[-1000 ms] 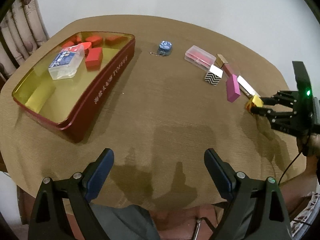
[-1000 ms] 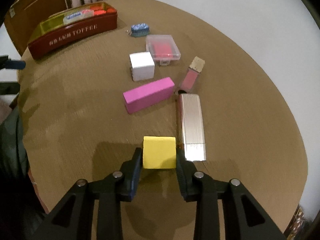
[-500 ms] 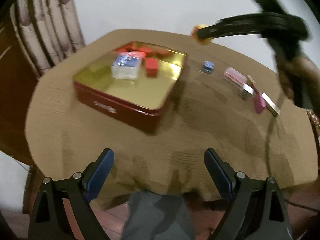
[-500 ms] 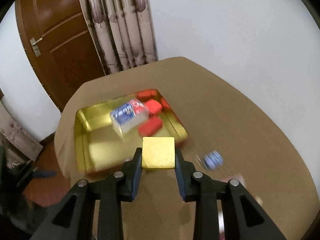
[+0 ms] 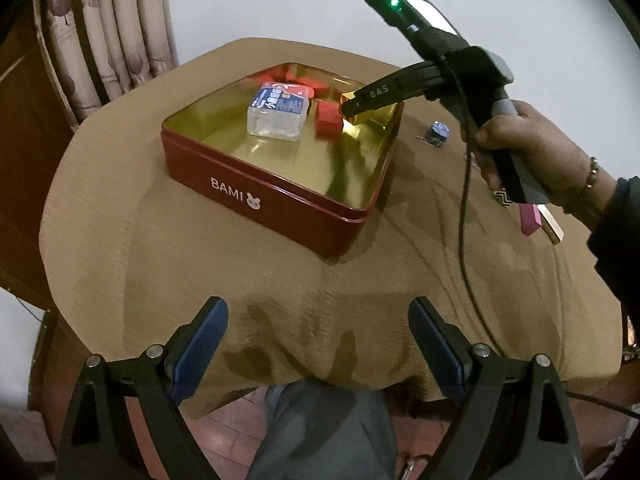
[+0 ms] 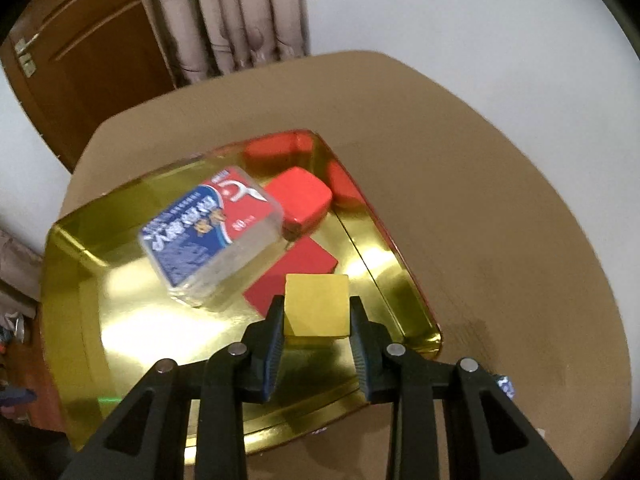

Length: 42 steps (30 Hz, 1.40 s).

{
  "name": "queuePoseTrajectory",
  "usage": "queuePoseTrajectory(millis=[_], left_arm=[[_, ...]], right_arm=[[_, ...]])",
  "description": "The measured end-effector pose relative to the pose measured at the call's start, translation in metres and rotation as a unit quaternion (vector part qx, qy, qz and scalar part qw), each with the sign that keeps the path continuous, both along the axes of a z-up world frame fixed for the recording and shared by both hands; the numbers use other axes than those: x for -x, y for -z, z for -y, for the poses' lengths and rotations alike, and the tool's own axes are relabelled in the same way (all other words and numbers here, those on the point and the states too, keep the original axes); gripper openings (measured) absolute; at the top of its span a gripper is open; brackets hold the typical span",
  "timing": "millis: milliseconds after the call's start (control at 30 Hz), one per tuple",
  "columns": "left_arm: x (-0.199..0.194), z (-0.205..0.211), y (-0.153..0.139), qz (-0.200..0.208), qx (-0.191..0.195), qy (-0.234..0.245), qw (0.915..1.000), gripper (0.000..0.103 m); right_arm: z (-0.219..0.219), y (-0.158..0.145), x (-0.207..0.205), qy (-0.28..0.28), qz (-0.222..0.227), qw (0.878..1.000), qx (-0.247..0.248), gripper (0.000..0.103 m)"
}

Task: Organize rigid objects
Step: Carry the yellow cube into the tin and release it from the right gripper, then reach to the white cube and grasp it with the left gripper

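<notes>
Yellow block [image 6: 316, 305]: it is clamped between the two fingers of the right gripper [image 6: 316, 334]. It is held over the gold floor of the tin, near the right-hand wall as seen from the right wrist. Whether it touches the floor cannot be told.
Right gripper: it is seen from the left wrist too [image 5: 352, 110], reaching into the far side of the tin. It is held by a hand [image 5: 532, 156] with a bracelet on the wrist.
Left gripper [image 5: 318, 334]: its blue-padded fingers are spread wide apart with nothing between them. It is held low at the near edge of the table, well apart from the tin.
Red tin [image 5: 256, 184]: it is open, gold inside, with the word "BAMI" and a small rabbit on its side. It is set on the table.
Clear box [image 6: 210, 236]: it has a blue and red label and is lying in the tin, just beside the yellow block.
Red blocks [image 6: 306, 200]: some are lying in the far corner of the tin, next to the clear box.
Table [image 5: 168, 248]: it is covered in a brown cloth.
Blue keychain [image 5: 439, 130]: it is lying on the cloth, to the right of the tin.
Pink block [image 5: 530, 220]: it is partly hidden behind the hand, near the right edge of the table.
</notes>
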<state>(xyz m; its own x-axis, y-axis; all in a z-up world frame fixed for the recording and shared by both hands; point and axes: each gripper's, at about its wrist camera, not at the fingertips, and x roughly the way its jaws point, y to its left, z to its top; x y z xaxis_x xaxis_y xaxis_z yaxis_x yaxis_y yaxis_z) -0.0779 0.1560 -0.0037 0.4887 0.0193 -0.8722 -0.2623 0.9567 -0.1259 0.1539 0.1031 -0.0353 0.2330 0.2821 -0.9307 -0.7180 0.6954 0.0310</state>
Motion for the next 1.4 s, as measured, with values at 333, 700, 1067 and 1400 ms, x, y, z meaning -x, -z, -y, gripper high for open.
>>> queuePoseTrajectory(millis=[333, 700, 1067, 1400], left_arm=[[0.0, 0.004, 0.002, -0.002, -0.004, 0.007, 1.0, 0.089], [-0.004, 0.037, -0.002, 0.005, -0.021, 0.061, 0.9979, 0.089], [-0.09, 0.133, -0.015, 0.014, 0.009, 0.143, 0.9896, 0.089], [-0.203, 0.184, 0.012, -0.006, -0.008, 0.164, 0.9863, 0.089]], right_arm=[[0.007, 0.004, -0.005, 0.02, 0.034, 0.999, -0.002, 0.033], [0.194, -0.081, 0.084, 0.173, 0.187, 0.962, -0.1, 0.053], [0.396, 0.011, 0.17, 0.364, 0.212, 0.905, 0.063, 0.058], [0.412, 0.009, 0.174, 0.365, 0.211, 0.907, -0.022, 0.059]])
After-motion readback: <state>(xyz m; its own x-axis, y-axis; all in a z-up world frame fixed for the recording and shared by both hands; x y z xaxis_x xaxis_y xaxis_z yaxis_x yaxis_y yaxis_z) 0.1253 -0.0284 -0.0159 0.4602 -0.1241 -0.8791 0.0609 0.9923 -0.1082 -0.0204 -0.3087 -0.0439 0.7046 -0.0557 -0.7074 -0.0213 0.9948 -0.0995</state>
